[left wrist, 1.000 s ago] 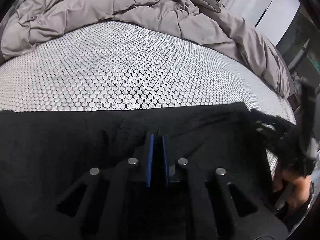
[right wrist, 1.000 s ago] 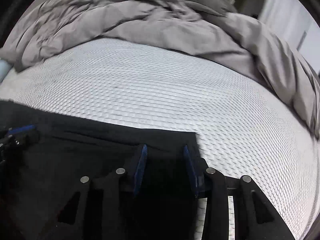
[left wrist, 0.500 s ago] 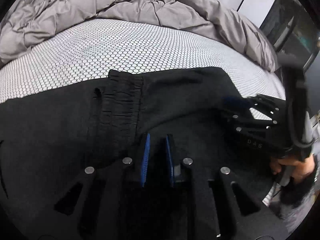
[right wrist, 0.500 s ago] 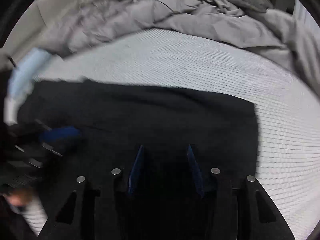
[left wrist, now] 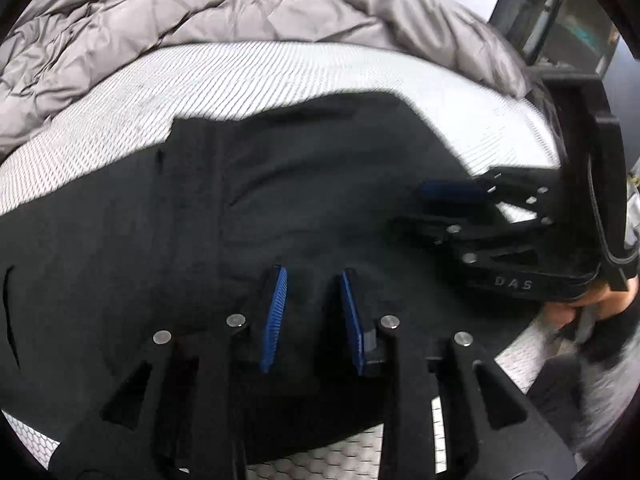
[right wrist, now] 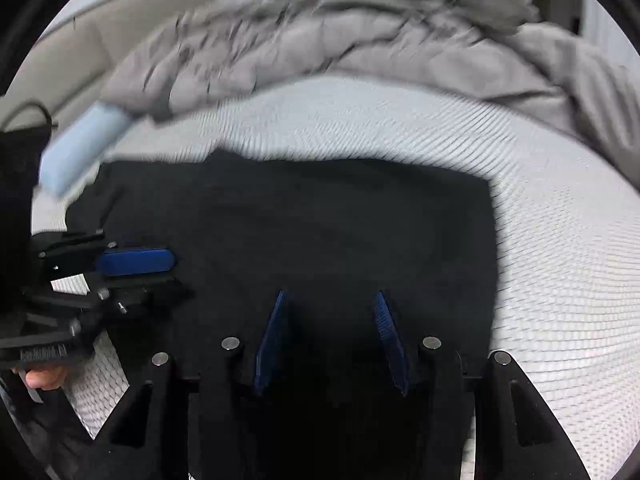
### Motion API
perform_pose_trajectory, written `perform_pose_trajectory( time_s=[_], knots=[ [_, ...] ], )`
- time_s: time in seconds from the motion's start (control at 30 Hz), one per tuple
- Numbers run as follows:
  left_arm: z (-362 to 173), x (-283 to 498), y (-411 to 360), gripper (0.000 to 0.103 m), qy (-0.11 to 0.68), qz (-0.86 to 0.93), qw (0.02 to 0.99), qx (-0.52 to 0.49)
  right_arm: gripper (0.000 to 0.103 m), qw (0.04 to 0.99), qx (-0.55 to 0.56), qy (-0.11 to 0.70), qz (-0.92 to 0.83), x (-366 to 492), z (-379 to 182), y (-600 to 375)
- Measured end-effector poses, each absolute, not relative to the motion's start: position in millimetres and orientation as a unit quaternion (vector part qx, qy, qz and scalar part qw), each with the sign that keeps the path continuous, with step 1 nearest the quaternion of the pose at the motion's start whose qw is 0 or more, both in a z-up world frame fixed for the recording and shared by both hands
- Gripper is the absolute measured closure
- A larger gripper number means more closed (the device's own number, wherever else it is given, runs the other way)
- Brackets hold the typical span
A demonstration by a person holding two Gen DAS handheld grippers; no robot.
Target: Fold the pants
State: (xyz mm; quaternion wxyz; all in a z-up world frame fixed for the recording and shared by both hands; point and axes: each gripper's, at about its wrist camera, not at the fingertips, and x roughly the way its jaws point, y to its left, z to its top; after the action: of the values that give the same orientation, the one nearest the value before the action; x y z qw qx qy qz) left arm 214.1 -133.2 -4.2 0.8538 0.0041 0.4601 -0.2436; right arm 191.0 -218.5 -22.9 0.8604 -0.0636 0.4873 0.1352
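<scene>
Pants: black, spread flat on the white honeycomb-patterned mattress, folded over so 1 straight edge runs near the right of the right wrist view; both grippers sit over the cloth.
Left gripper: tilted steeply down over the near part of the pants; its 2 blue pads stand a little apart and have just been opening; dark cloth lies below the gap, nothing clamped.
Right gripper: also pitched down, pads wider apart, nothing pinched between them.
Hands: 1 bare hand with a dark sleeve grips the right tool's handle at the mattress edge; fingertips show under the left tool.
Duvet: grey, heaped along the far side, well apart from the pants.
Sharpness: both views smeared by motion.
</scene>
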Motion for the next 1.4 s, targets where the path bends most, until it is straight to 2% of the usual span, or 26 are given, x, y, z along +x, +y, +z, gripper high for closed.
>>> perform_pose_trajectory(
  time_s=[0.17, 0.27, 0.33, 0.5, 0.63, 0.73, 0.93, 1.0, 1.07, 1.23, 1.27, 1.3, 1.33, 1.37, 1.4],
  knots=[
    [0.5, 200.9, -100.0, 0.078, 0.470, -0.219, 0.855, -0.010, 0.057, 0.872, -0.094, 0.475, 0.079, 173.6, -15.8, -262.0],
    [10.2, 188.6, -87.8, 0.078, 0.463, -0.196, 0.865, -0.014, 0.042, 0.875, -0.025, 0.484, 0.009, 163.0, -14.9, -326.0],
    [20.3, 171.1, -89.3, 0.077, 0.442, -0.206, 0.873, -0.022, 0.045, 0.879, -0.004, 0.476, -0.026, 150.9, -1.5, -341.0],
    [19.3, 157.3, -130.5, 0.071, 0.434, -0.252, 0.865, -0.022, 0.046, 0.905, 0.019, 0.417, 0.084, 126.2, 37.9, -292.7],
    [-4.2, 156.3, -156.4, 0.070, 0.458, -0.259, 0.850, 0.029, 0.046, 0.864, -0.052, 0.475, 0.157, 139.3, 4.2, -224.9],
    [-4.3, 146.7, -155.6, 0.070, 0.460, -0.263, 0.847, 0.045, 0.046, 0.847, -0.086, 0.501, 0.155, 140.0, -13.5, -229.4],
    [1.1, 135.5, -127.3, 0.070, 0.469, -0.261, 0.843, 0.041, 0.042, 0.855, 0.034, 0.510, 0.086, 117.6, -4.4, -350.4],
    [9.7, 141.0, -111.1, 0.070, 0.471, -0.262, 0.843, 0.003, 0.043, 0.859, 0.142, 0.481, 0.106, 114.0, 0.8, -382.9],
    [23.1, 148.6, -89.2, 0.070, 0.453, -0.252, 0.854, -0.044, 0.043, 0.854, 0.199, 0.460, 0.140, 118.5, 0.8, -390.4],
    [36.5, 164.6, -35.5, 0.069, 0.413, -0.176, 0.883, -0.135, 0.043, 0.808, 0.276, 0.468, 0.228, 146.8, -29.5, -364.5],
    [34.9, 169.3, -26.8, 0.069, 0.414, -0.166, 0.883, -0.148, 0.047, 0.802, 0.283, 0.474, 0.228, 156.7, -35.8, -358.5],
    [32.6, 172.8, -17.1, 0.069, 0.416, -0.155, 0.881, -0.161, 0.064, 0.798, 0.292, 0.474, 0.230, 165.0, -37.9, -353.4],
    [29.4, 175.4, -5.2, 0.069, 0.419, -0.141, 0.880, -0.176, 0.072, 0.793, 0.300, 0.475, 0.234, 168.1, -41.7, -350.0],
    [26.1, 179.1, 4.5, 0.069, 0.420, -0.129, 0.880, -0.182, 0.084, 0.791, 0.304, 0.475, 0.236, 169.0, -42.5, -342.8],
    [23.2, 180.5, 14.8, 0.069, 0.421, -0.112, 0.881, -0.186, 0.090, 0.793, 0.301, 0.474, 0.238, 185.9, -45.5, -343.6]
  ],
)
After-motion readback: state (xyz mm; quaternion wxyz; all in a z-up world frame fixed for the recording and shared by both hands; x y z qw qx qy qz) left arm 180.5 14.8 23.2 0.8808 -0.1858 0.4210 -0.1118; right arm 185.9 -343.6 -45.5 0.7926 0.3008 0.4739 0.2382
